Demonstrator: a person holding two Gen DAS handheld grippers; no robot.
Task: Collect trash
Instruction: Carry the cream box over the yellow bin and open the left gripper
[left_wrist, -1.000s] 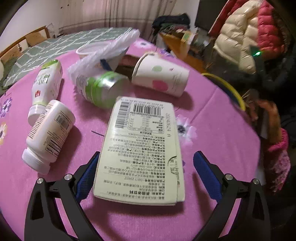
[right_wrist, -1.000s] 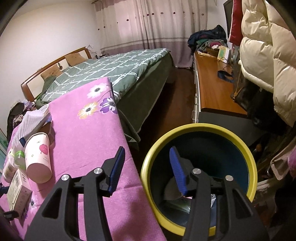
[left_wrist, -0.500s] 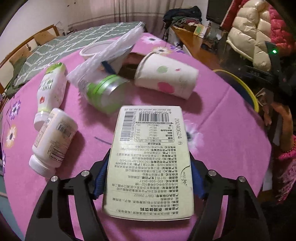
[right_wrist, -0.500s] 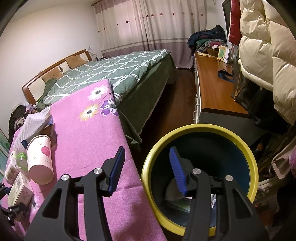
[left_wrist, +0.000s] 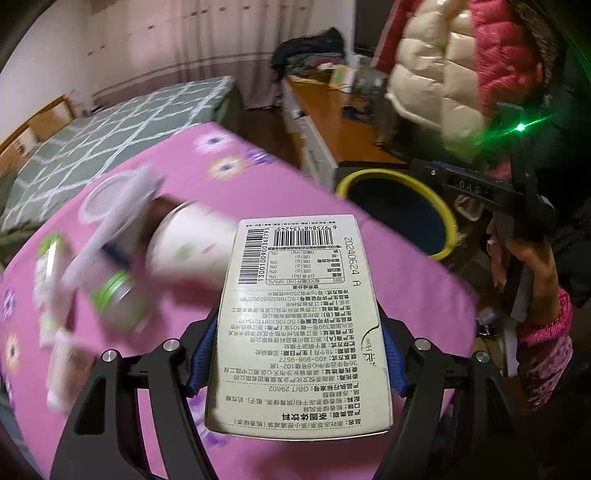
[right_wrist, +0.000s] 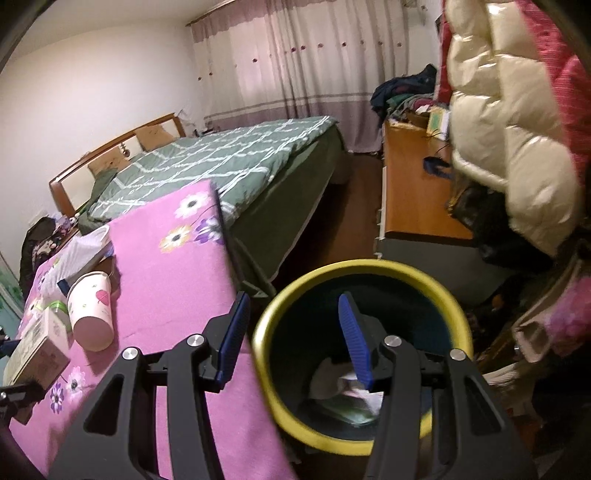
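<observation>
My left claw (left_wrist: 297, 363) has closed on the pale tea-drink carton (left_wrist: 301, 317), which lay flat on the pink worktop (left_wrist: 207, 177) between open jaws a second ago and now rides clear of the cloth, its barcode end tipped toward the yellow-rimmed bin (left_wrist: 439, 206). The blue pads press both long sides of the carton. The litter behind it smears with the motion of the swing: the paper cup (left_wrist: 192, 247), the green-lidded jar (left_wrist: 118, 299) and the white bottles at the left edge are all still on the worktop.

My right claw (right_wrist: 293, 338) hangs half open and empty over the bin's near rim, where it was a second ago. From that side the bin (right_wrist: 291, 295) stands on the floor just off the worktop's edge, with crumpled waste already at the bottom.

I judge the pick-up done and the carry under way; the carton must still cross the worktop's edge before release. Several pieces wait after it.
</observation>
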